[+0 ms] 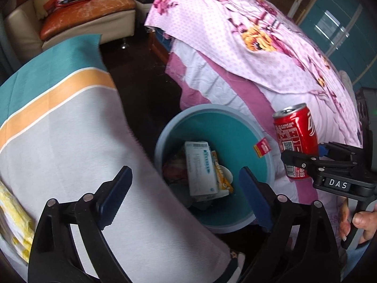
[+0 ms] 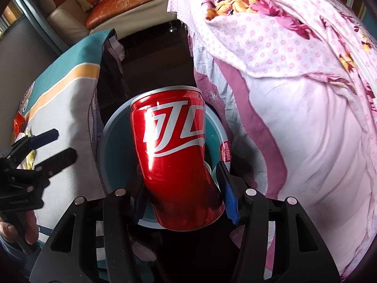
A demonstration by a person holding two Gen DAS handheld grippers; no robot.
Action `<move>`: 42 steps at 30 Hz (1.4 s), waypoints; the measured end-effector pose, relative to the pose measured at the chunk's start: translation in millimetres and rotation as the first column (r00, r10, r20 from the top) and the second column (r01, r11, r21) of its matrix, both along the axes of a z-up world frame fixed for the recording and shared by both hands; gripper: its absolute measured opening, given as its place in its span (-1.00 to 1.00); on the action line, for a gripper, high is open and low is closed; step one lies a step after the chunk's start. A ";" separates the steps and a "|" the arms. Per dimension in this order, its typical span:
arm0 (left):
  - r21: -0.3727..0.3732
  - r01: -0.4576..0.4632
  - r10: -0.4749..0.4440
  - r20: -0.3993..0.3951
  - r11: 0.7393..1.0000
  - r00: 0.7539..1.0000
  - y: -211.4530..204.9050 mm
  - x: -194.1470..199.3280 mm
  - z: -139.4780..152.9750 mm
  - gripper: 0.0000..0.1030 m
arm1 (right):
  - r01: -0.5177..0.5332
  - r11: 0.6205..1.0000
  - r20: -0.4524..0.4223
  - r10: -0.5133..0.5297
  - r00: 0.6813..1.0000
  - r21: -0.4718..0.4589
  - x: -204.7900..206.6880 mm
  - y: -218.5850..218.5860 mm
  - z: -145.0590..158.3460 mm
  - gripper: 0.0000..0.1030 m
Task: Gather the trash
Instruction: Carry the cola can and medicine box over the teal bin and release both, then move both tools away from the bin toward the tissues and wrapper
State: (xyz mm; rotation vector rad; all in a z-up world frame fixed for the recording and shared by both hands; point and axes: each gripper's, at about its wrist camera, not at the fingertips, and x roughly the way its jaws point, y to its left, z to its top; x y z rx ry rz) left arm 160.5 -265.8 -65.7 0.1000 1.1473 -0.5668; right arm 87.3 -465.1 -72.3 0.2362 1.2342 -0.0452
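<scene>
I note the right gripper point(image 2: 182, 198) clamped on the red can point(image 2: 176, 155) above the bin point(image 1: 165, 136); left gripper point(image 1: 186, 198) jaws apart, empty, over the bin.

The bin point(image 1: 213, 127) sits at lower centre of the left wrist view, its mouth uncovered, wedged between the striped cloth point(image 1: 70, 129) on the left and the floral bedding point(image 1: 271, 54) on the right; only a narrow strip of dark floor point(image 1: 141, 89) runs up the frame between them. In the right wrist view the can point(image 2: 175, 155) fills the centre before the bin; the left gripper point(image 2: 54, 145) hangs at left over the cloth, jaws apart and bare.
</scene>
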 end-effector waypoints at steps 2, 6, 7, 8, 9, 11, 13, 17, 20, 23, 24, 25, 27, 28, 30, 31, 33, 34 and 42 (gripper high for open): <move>-0.001 -0.020 0.020 -0.001 1.000 1.000 9.4 2.4 -0.8 0.79 | -0.004 1.000 -0.009 0.004 1.000 -0.002 2.4 3.4 -3.5 -0.01; -0.011 -0.048 0.048 -0.006 0.999 0.999 23.8 6.2 -0.8 0.79 | -0.013 1.000 -0.027 0.013 1.000 -0.003 8.4 9.6 -10.1 -0.01; -0.014 -0.054 0.054 -0.006 0.998 0.999 27.1 7.2 -0.5 0.79 | -0.015 1.000 -0.033 0.015 0.999 0.000 10.2 11.2 -11.9 -0.01; -0.015 -0.058 0.058 -0.007 0.998 0.998 29.1 7.8 -0.4 0.79 | -0.016 1.000 -0.040 0.016 0.999 0.001 12.0 12.9 -13.5 -0.01; -0.015 -0.061 0.061 -0.008 0.998 0.998 30.6 8.4 -0.4 0.79 | -0.017 1.000 -0.045 0.017 0.999 0.000 13.3 14.6 -14.3 -0.01; -0.016 -0.064 0.064 -0.010 0.998 0.998 33.9 8.8 -0.5 0.79 | -0.024 1.000 -0.050 0.024 0.998 -0.005 15.6 18.6 -14.8 -0.01; -0.023 -0.065 0.065 -0.014 0.998 0.998 35.7 8.5 -0.5 0.79 | -0.031 0.999 -0.052 0.030 0.998 -0.015 17.2 22.2 -14.2 -0.01; -0.034 -0.058 0.058 -0.019 0.998 0.998 38.8 5.6 0.5 0.80 | -0.039 0.999 -0.055 0.037 0.998 -0.027 19.4 26.2 -10.6 0.19; -0.036 -0.054 0.053 -0.017 0.998 0.998 41.4 3.8 1.9 0.80 | -0.034 0.999 -0.047 0.032 0.998 -0.041 19.4 27.8 -5.0 0.34; -0.038 -0.061 0.061 -0.015 0.997 0.998 47.8 2.5 3.6 0.80 | -0.034 0.998 -0.045 0.031 0.998 -0.051 18.3 30.2 -0.6 0.42; -0.039 -0.064 0.064 -0.017 0.997 0.998 48.8 2.4 3.8 0.81 | -0.035 0.998 -0.046 0.033 0.998 -0.054 17.7 31.1 0.6 0.43; -0.042 -0.070 0.069 -0.019 0.997 0.997 52.6 1.9 4.4 0.81 | -0.037 0.998 -0.049 0.034 0.998 -0.057 16.7 32.7 2.1 0.44; -0.047 -0.080 0.079 -0.020 0.996 0.997 59.0 0.5 5.3 0.81 | -0.039 0.997 -0.053 0.036 0.998 -0.064 14.5 35.7 4.6 0.46; -0.049 -0.086 0.085 -0.021 0.995 0.996 63.5 -0.5 5.9 0.81 | -0.042 0.997 -0.053 0.038 0.998 -0.067 12.8 37.5 5.8 0.47; -0.053 -0.096 0.095 -0.022 0.994 0.995 70.9 -2.1 7.4 0.82 | -0.049 0.996 -0.054 0.045 0.998 -0.072 10.1 42.6 9.1 0.47; -0.055 -0.101 0.100 -0.023 0.993 0.995 75.5 -3.1 8.2 0.82 | -0.052 0.996 -0.054 0.049 0.997 -0.075 9.0 45.6 10.9 0.47; -0.057 -0.110 0.109 -0.021 0.992 0.994 84.3 -5.7 10.4 0.82 | -0.060 0.995 -0.053 0.056 0.997 -0.079 7.1 52.0 14.8 0.47; -0.055 -0.114 0.113 -0.018 0.992 0.993 89.2 -7.3 12.0 0.82 | -0.066 0.994 -0.051 0.062 0.997 -0.083 6.1 56.0 17.1 0.47; -0.052 -0.184 0.185 0.007 0.982 0.983 143.2 -16.3 23.3 0.83 | -0.127 0.987 -0.037 0.124 0.992 -0.096 9.6 98.3 31.3 0.48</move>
